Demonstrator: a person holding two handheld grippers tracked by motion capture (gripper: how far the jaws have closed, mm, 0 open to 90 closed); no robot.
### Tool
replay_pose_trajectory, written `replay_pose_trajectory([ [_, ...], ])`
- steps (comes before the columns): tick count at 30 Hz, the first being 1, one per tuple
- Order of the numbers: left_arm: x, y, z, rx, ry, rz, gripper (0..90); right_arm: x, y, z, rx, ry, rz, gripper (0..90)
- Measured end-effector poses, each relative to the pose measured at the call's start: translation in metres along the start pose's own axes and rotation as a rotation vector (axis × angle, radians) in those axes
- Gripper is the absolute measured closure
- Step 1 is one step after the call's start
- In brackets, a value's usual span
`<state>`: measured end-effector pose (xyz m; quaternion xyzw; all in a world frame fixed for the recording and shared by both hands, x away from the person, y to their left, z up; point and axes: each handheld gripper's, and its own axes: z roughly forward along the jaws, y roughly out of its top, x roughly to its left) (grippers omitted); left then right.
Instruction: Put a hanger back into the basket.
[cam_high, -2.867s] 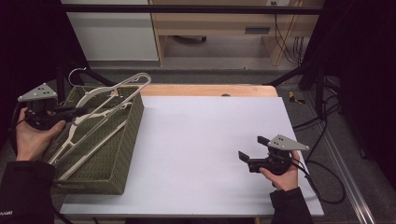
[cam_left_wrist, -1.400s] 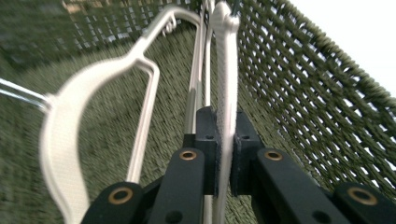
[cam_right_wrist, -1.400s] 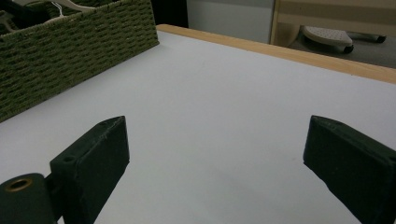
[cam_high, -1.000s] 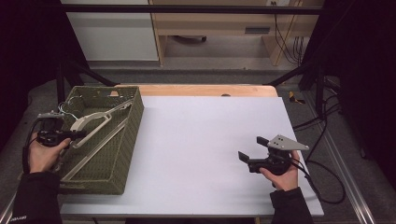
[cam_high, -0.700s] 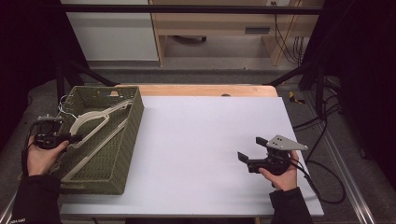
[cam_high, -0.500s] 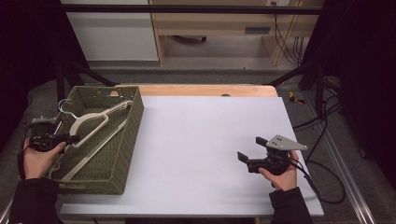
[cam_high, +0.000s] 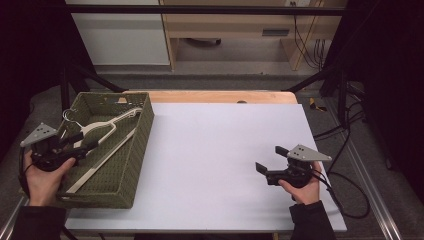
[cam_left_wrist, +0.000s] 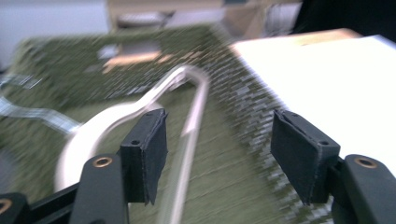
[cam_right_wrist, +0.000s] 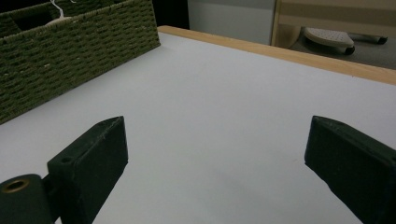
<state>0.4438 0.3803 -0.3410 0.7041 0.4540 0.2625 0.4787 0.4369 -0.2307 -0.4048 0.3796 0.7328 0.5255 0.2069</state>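
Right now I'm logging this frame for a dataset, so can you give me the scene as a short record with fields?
surface: white table
container: green woven basket at table's left side
contents: pale hanger lying inside basket
left gripper: open, jaws over basket, hanger between them, ungripped
right gripper: open, low over bare table, holding nothing

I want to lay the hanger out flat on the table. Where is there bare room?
The white tabletop lies bare from the green wicker basket across to the right gripper, and back to the wooden edge strip. The basket is crowded: the hanger lies in it, with the left gripper above.
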Motion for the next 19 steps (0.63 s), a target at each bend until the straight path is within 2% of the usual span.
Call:
replay_pose_trajectory([
  [4, -0.031, 0.003, 0.000, -0.053, -0.077, 0.042, 28.6, 0.000, 0.001, -0.004, -0.020, -0.002, 0.007, 6.5],
  [6, -0.044, 0.004, 0.002, -0.076, -0.119, 0.053, 22.4, -0.001, 0.002, -0.007, -0.025, 0.000, 0.003, 6.3],
  [9, -0.063, 0.003, 0.007, -0.093, -0.164, 0.069, 15.9, -0.003, 0.003, -0.010, -0.035, -0.006, 0.004, 5.9],
  [12, -0.078, 0.002, 0.016, -0.076, -0.174, 0.088, 10.3, -0.003, 0.004, -0.013, -0.044, -0.003, 0.012, 5.7],
  [15, -0.089, -0.001, 0.022, -0.082, -0.192, 0.085, 7.4, -0.004, 0.004, -0.015, -0.048, -0.001, 0.004, 5.3],
  [19, -0.097, -0.004, 0.025, -0.077, -0.178, 0.104, 7.1, -0.005, 0.005, -0.017, -0.050, 0.009, 0.001, 5.1],
])
